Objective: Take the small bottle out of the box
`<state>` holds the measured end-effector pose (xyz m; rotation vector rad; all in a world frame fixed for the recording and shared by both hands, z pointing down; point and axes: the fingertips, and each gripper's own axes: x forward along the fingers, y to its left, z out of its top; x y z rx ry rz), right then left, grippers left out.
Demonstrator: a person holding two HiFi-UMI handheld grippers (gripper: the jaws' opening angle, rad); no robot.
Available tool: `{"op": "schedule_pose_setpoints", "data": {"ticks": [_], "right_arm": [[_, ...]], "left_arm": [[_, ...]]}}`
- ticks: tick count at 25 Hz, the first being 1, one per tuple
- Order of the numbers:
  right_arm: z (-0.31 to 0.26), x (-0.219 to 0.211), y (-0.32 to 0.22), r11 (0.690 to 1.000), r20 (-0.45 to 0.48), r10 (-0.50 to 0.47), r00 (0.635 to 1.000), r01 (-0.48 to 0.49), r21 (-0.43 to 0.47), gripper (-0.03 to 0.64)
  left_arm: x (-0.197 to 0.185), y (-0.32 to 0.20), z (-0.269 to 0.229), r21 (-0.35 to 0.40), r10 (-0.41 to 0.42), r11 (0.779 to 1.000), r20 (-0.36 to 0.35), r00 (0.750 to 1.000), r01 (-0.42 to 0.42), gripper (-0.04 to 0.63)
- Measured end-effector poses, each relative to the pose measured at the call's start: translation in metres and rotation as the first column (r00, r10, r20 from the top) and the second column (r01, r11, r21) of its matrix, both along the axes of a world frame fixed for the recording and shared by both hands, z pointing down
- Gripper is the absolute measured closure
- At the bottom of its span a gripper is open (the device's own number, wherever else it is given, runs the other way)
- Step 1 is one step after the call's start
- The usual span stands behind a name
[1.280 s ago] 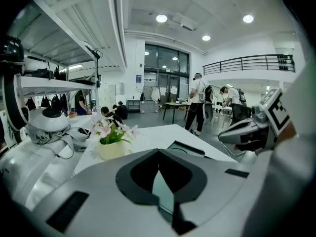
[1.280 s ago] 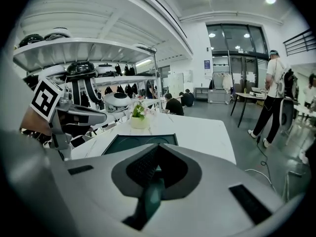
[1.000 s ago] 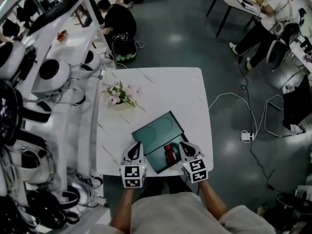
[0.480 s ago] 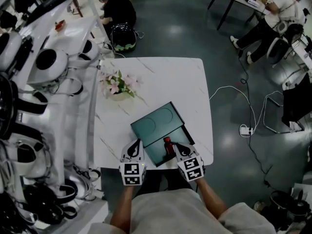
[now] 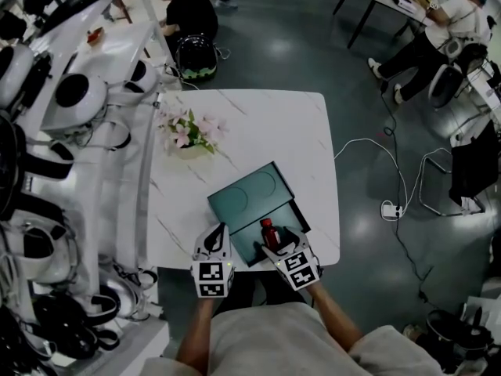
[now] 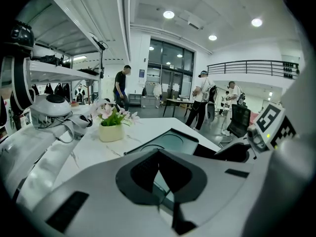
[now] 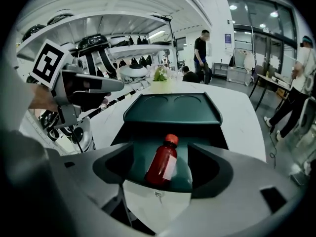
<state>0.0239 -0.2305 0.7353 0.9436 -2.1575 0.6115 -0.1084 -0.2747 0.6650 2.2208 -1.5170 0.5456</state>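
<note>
A small red bottle (image 5: 268, 232) with a red cap lies on its side in the lower tray of an open teal box (image 5: 291, 210). The box lid (image 5: 249, 194) is laid back behind it. My right gripper (image 5: 279, 241) reaches down over the tray's near edge. Its jaws have just been opening, and the bottle (image 7: 162, 164) lies between them with the pads clear of it. My left gripper (image 5: 220, 232) is shut at the box's left near corner. In the left gripper view its fingertips (image 6: 158, 154) meet and nothing shows between them.
The box sits near the front edge of a white marble-patterned table (image 5: 266, 124). A flower pot (image 5: 188, 135) stands at the table's back left. Shelves with helmets (image 5: 70, 100) run along the left. A cable and power strip (image 5: 389, 208) lie on the floor at right. People sit further back.
My right gripper has moved down and to the left over the tray, and its jaws, shut before, now stand wide around the bottle. The left gripper has stayed put.
</note>
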Motion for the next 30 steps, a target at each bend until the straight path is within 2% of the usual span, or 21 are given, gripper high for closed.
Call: {"op": "schedule_pose_setpoints", "data": {"ticks": [8,19,25,30], "right_arm": [[0.018,-0.007,-0.008,0.998,-0.089,-0.041,0.995,0.037,-0.051,0.262],[0.054,-0.011,-0.007,0.976,-0.187,-0.12,0.975,0.082,-0.203,0.262],[0.061,-0.003,-0.009,0.964,-0.237,-0.099,0.966,0.034,-0.264,0.285],[0.067,-0.001,-0.009,0.945,-0.275,-0.129,0.953,0.034,-0.324,0.327]], "left_arm": [[-0.002,0.001,0.0,-0.002,-0.011,1.0,-0.006,1.0,0.011,0.577],[-0.007,-0.003,-0.001,0.004,-0.025,1.0,-0.013,1.0,0.025,0.577],[-0.009,-0.006,-0.002,0.005,-0.033,0.999,-0.018,0.999,0.033,0.577],[-0.011,-0.01,-0.003,0.011,-0.041,0.999,-0.029,0.999,0.041,0.577]]}}
